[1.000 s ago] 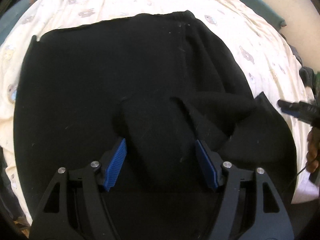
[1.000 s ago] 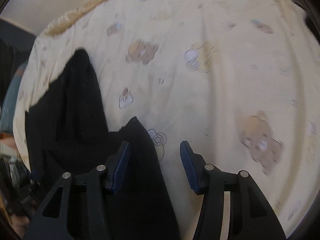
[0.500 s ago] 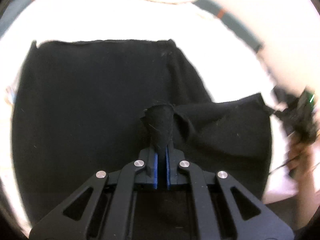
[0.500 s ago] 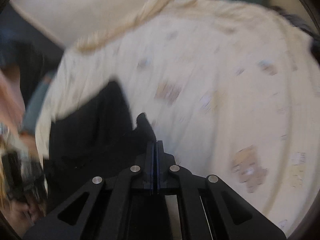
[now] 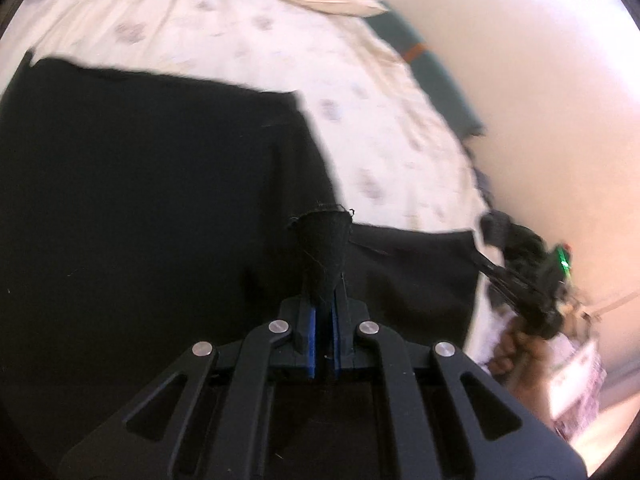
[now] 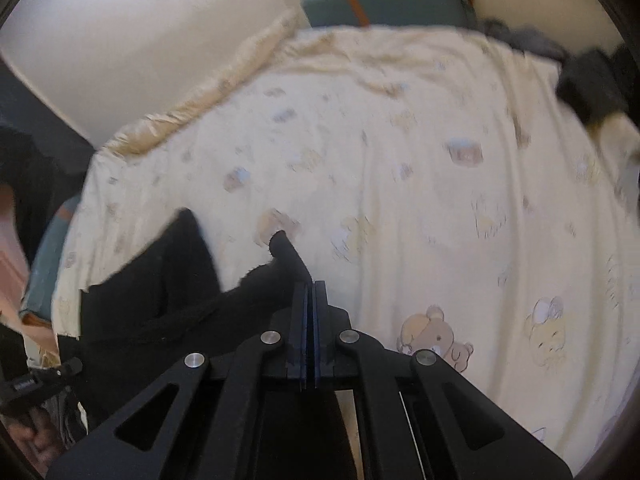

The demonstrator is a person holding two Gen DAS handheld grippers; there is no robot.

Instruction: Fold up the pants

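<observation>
Black knit fabric filled most of the left wrist view: the dark, soft pair of pants (image 5: 140, 208) lay spread across a cream cotton bedsheet printed with small bears (image 5: 360, 128), its far edge running straight across the sheet. The left gripper (image 5: 324, 320), a black two-finger tool with blue pads, was clenched on a pinch of the pants; a small cone of cloth stood up out of the closed pads, its frayed rim showing loose threads. From that pinch the near edge of the garment stretched to the right, taut and lifted off the sheet, toward the right gripper (image 5: 516, 276), which appeared there blurred, with a green light glowing on its body and a hand (image 5: 516, 344) under it.

In the right wrist view the right gripper (image 6: 310, 320) was likewise clamped tight, its blue pads pressed together on another corner of the pants (image 6: 168, 288), and a tongue of black cloth poked out just past the fingertips. The rest of the garment hung and trailed away to the left of the tool, part of it lying on the bedsheet (image 6: 440, 208). At the lower left edge of that view a dark piece of the other tool showed, too blurred to read further.

Beyond the bed, a teal cushion with an orange band (image 6: 384, 4) leaned against a pale wall (image 6: 152, 40), and a heap of dark grey clothing (image 6: 596, 80) sat on the sheet's far right corner.
</observation>
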